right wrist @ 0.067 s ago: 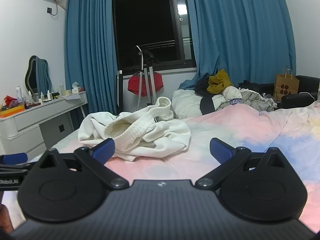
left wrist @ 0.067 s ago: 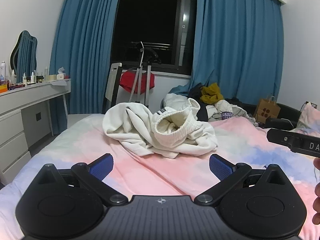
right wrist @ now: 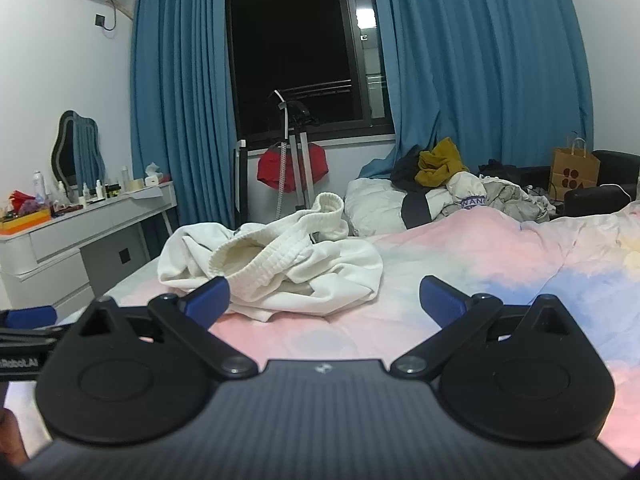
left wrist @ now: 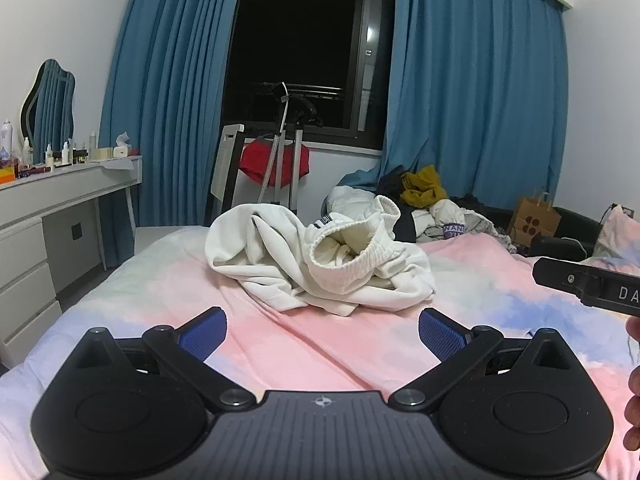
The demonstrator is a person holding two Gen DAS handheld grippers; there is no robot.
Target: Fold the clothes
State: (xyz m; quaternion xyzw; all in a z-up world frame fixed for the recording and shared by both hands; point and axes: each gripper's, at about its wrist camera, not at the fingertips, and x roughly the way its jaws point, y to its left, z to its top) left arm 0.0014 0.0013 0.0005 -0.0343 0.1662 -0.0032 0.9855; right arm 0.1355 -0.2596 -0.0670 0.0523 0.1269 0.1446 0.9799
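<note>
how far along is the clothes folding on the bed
Nothing looks folded yet: the crumpled cream-white sweat garment lies in a heap on the pink and blue bedspread. Nothing is in hand: the left tongs and right tongs are open and empty, short of the heap. Spreading it flat and every fold remain.

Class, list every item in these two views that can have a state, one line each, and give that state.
left gripper: open, empty, above the bed
right gripper: open, empty
white garment: crumpled in a heap, unfolded, on the bedspread
curtains: drawn apart
window: dark outside
clothes pile: heaped, unfolded
paper bag: upright
desk drawers: shut
</note>
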